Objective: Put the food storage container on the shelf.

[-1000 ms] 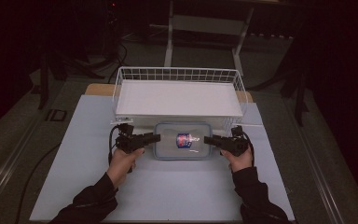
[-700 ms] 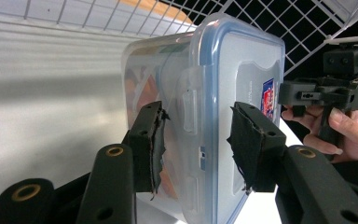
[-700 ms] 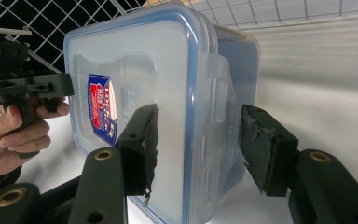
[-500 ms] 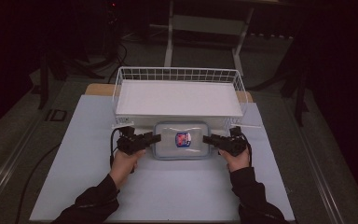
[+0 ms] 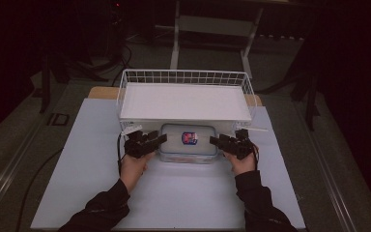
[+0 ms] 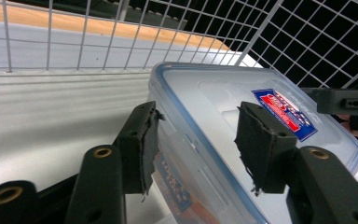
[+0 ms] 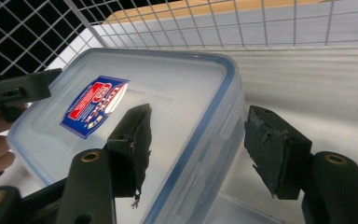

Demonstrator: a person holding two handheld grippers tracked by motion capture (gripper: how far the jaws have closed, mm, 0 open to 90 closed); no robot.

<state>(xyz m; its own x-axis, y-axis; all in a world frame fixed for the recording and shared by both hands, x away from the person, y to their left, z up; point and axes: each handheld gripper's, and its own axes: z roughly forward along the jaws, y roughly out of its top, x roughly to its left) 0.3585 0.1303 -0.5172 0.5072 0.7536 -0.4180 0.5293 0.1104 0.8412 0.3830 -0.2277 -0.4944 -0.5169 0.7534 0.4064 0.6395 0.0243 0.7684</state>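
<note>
Both tongs have just been opening. The left tongs [image 5: 157, 140] and right tongs [image 5: 216, 140] stand spread, each straddling one end rim of the lidded plastic container [image 5: 187, 142] without pinching it. It rests between them on the counter [image 5: 183, 193], just before the wire basket [image 5: 183, 77]. Judging so, placement looks done; withdrawing remains.

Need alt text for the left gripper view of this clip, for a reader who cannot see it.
The left gripper straddles the end edge of a clear plastic container with a blue-rimmed lid, its jaws having just been opening, pads apart from it. A red-and-blue label sits on the lid, with a white wire basket behind.
</note>
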